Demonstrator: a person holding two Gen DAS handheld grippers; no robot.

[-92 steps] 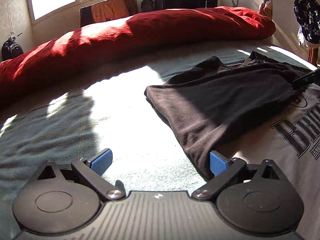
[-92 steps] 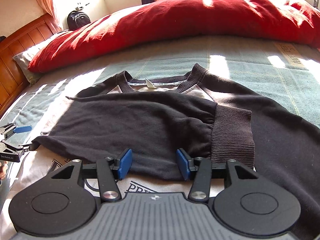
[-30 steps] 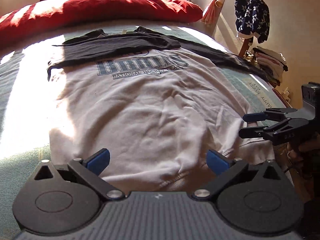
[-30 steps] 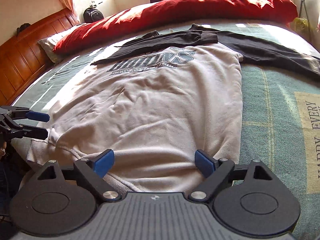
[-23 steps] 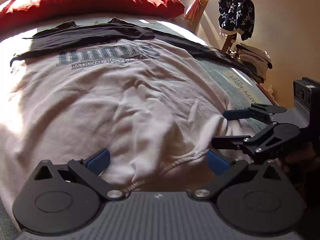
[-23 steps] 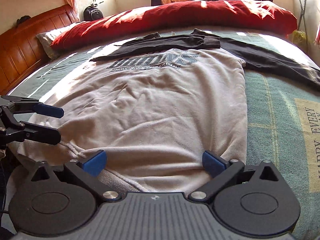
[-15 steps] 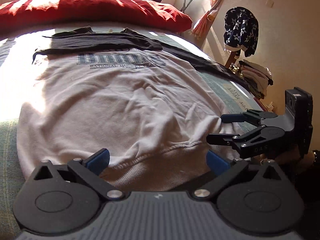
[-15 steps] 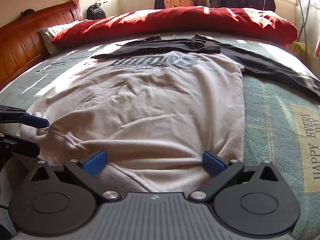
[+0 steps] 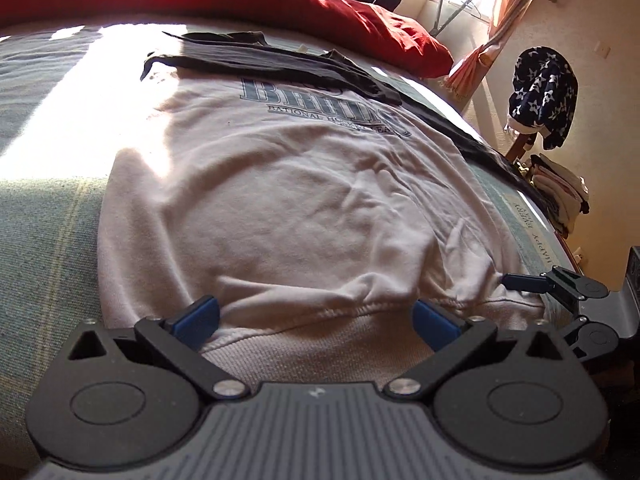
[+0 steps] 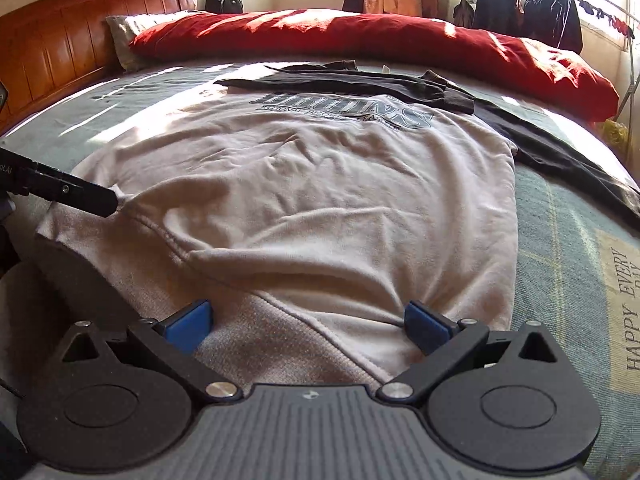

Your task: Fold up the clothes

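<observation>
A pale sweatshirt [image 9: 288, 200] with black sleeves and a "BRUINS" print [image 10: 340, 110] lies flat on the bed, collar at the far end. One black sleeve [image 10: 360, 80] is folded across the chest; the other [image 10: 560, 152] trails off to the right. My left gripper [image 9: 316, 318] is open at the hem's left part, and the ribbed hem [image 9: 320, 344] lies between its blue pads. At the hem's right part my right gripper [image 10: 307, 328] is open too, with the hem [image 10: 280, 344] between its pads. In the right wrist view the left gripper [image 10: 108, 200] touches the hem corner.
A red duvet [image 10: 360, 36] lies across the far side of the bed, with a wooden headboard [image 10: 60, 40] on the left. The green bedcover [image 10: 580, 248] carries a printed label. A star-patterned garment [image 9: 544, 92] hangs over a chair above stacked clothes [image 9: 560, 188].
Both grippers left the folded sleeve and came back to the foot of the bed. Over the last second they dropped low onto the hem, which now lies between their open fingers.
</observation>
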